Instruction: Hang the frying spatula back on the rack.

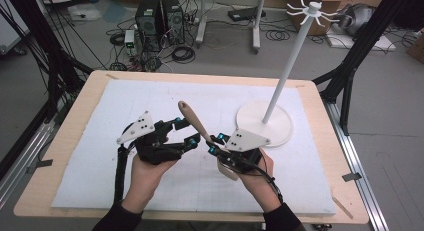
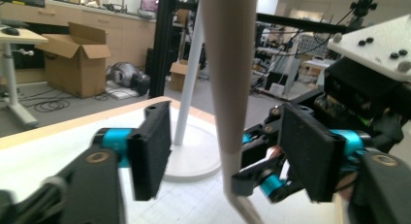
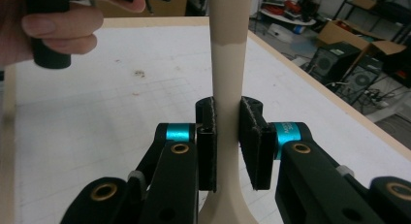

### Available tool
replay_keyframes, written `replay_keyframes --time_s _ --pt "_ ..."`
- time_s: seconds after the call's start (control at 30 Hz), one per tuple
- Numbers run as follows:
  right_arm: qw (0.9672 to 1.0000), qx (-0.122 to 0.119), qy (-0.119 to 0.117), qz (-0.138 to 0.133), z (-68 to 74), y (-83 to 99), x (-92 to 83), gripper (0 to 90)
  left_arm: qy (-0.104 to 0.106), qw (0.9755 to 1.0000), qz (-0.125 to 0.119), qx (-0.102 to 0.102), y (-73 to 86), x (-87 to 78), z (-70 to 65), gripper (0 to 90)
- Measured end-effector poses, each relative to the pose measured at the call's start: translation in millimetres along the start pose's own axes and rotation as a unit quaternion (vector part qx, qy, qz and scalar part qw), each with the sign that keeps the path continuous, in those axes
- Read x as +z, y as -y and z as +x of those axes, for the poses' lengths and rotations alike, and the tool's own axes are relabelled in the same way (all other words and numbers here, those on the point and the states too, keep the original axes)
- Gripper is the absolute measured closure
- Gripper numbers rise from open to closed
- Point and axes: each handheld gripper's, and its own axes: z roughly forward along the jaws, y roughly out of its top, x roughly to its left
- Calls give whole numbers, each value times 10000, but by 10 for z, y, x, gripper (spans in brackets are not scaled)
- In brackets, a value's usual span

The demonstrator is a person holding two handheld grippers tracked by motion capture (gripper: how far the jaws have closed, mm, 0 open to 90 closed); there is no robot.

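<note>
A kitchen utensil with a tan handle and a cream neck stands tilted above the table, handle end up and to the left. My right gripper is shut on its cream neck, the pads pressing both sides in the right gripper view. My left gripper is around the handle higher up. In the left gripper view the handle runs between the jaws of the left gripper with a gap on each side, so it is open. The utensil's head is hidden under my right hand.
A white hanging stand with a round base, a tall slanted pole and hooks on top stands at the right rear of the white mat. The wooden table edge frames the mat. Black frame legs flank the table.
</note>
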Motion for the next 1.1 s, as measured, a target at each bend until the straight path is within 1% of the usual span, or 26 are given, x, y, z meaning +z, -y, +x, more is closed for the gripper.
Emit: replay_keyframes --time_s 0.07,0.1,0.13,0.2,0.27,0.3,0.33,0.4,0.43,0.5,0.53,0.57,0.63,0.7,0.73,0.8,0.87,0.93,0.97,1.0,1.03,1.1 --pt "10000 -44 5 -23 7 0 5 784 -72 9999 -6 -96 5 43 -2 405" --pt "10000 -59 14 -36 15 1 6 784 -116 9998 -1 -145 9 63 3 431" --pt "10000 -58 11 -54 20 0 6 784 -102 9997 -25 -198 13 80 7 443" --pt "9999 -64 19 -87 39 1 7 784 -111 9997 -56 -216 18 101 10 491" --pt "9999 -99 50 -85 47 3 7 784 -97 9997 -113 -177 17 105 12 555" --pt "9999 -122 83 -86 45 7 8 784 -55 9998 -109 -168 15 107 10 584" --pt "9999 -86 77 -97 43 12 8 784 0 9998 -120 -140 15 111 5 634" --pt "9998 -80 133 -103 40 17 13 784 27 9999 -124 -102 12 120 -18 732" --pt "9998 -82 148 -111 41 20 14 784 99 9998 -122 -97 6 129 -17 736" --pt "9997 -95 168 -130 39 25 13 784 132 9999 -79 -24 -9 137 -21 742" --pt "9997 -107 174 -138 36 27 10 783 186 9998 -67 -32 -16 140 -15 743" --pt "9998 -56 143 -154 35 29 7 783 251 9997 -73 -27 -20 141 -3 744" --pt "9997 -96 123 -205 29 32 -4 781 378 9992 -71 -88 -31 136 19 746" --pt "9996 -84 10 -252 14 32 -13 776 506 9987 -50 -68 -53 129 42 748" --pt "9994 -123 -48 -309 4 35 -16 770 568 9984 -12 -37 -68 124 53 749" --pt "9990 -161 -195 -367 -18 39 -27 750 749 9972 46 8 -96 121 73 750" --pt "9984 -167 -310 -444 -31 40 -38 665 949 9953 198 59 -125 124 93 751" --pt "9975 -127 -493 -498 -47 37 -61 613 1108 9932 316 166 -154 119 91 752" --pt "9967 -153 -572 -548 -57 35 -75 580 1204 9918 360 241 -170 112 88 753" --pt "9960 -132 -665 -588 -69 34 -90 540 1326 9901 383 274 -185 107 81 753" --pt "9950 -71 -752 -650 -81 33 -106 529 1449 9879 432 332 -203 100 75 754" --pt "9926 -40 -975 -727 -113 30 -131 521 1635 9843 517 422 -235 94 55 755"
